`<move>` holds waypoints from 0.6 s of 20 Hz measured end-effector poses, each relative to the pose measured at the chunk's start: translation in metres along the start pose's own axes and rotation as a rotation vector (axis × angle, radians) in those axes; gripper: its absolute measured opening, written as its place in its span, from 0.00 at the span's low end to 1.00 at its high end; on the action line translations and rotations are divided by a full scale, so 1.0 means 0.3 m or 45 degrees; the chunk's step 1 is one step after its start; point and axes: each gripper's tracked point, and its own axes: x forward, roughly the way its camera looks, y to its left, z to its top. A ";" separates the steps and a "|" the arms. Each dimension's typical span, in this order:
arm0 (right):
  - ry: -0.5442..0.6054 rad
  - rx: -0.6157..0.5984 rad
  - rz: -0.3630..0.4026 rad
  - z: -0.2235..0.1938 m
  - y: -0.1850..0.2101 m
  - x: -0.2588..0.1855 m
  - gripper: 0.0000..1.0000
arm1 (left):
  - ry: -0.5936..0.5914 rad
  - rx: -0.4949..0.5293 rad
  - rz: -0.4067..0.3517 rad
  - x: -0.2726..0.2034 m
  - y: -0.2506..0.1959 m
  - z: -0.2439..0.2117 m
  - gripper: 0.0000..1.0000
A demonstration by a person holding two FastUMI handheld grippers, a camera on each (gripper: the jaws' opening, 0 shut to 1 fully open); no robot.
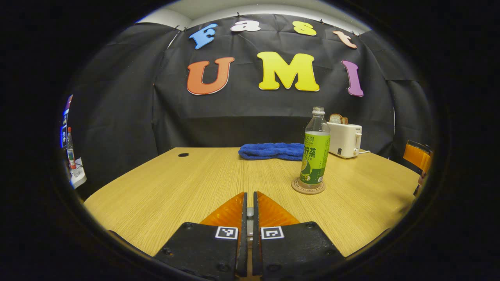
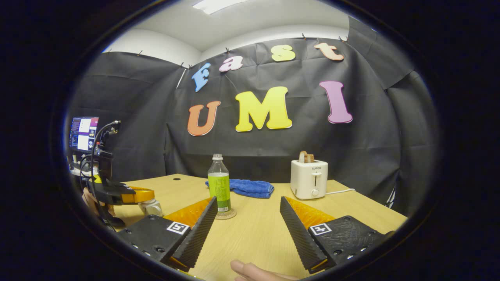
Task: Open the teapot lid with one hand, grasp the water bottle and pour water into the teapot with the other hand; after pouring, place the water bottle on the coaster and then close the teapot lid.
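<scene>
The left gripper [image 1: 250,212] has its fingers pressed together with only a thin slit between them and nothing in it, low over the wooden table [image 1: 187,183]; in the right gripper view it sits at the far left edge, a pale rounded object [image 2: 151,207] just under its tip that may be the teapot, though too little shows to be sure. The right gripper [image 2: 248,218] is spread wide and empty, pointing toward the water bottle [image 1: 315,150], which stands upright on the round coaster [image 1: 308,186] right of centre. Beyond it lie a blue towel [image 1: 271,151] and a white toaster [image 1: 345,139]. The bottle is capless, thin clear plastic with a glossy label: light, squeezable and a little slippery, so it is best taken mid-body across the label, gently and kept upright.
</scene>
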 end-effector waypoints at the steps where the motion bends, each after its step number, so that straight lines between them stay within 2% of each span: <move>1: -0.004 -0.005 -0.004 0.003 -0.003 -0.003 0.95 | 0.006 -0.020 -0.004 -0.007 -0.004 0.010 0.10; 3: -0.002 -0.012 -0.015 0.006 -0.007 -0.003 0.95 | -0.015 -0.040 -0.002 -0.017 -0.007 0.048 0.17; 8: -0.024 -0.018 -0.019 0.047 0.008 -0.034 0.97 | -0.100 -0.022 0.002 -0.091 -0.019 0.195 0.27; 10: -0.037 -0.027 -0.042 0.080 0.004 -0.049 0.95 | -0.152 -0.036 -0.024 -0.142 -0.046 0.261 0.35; 12: -0.030 -0.046 -0.076 0.104 -0.002 -0.072 0.96 | -0.185 -0.080 -0.090 -0.206 -0.098 0.308 0.57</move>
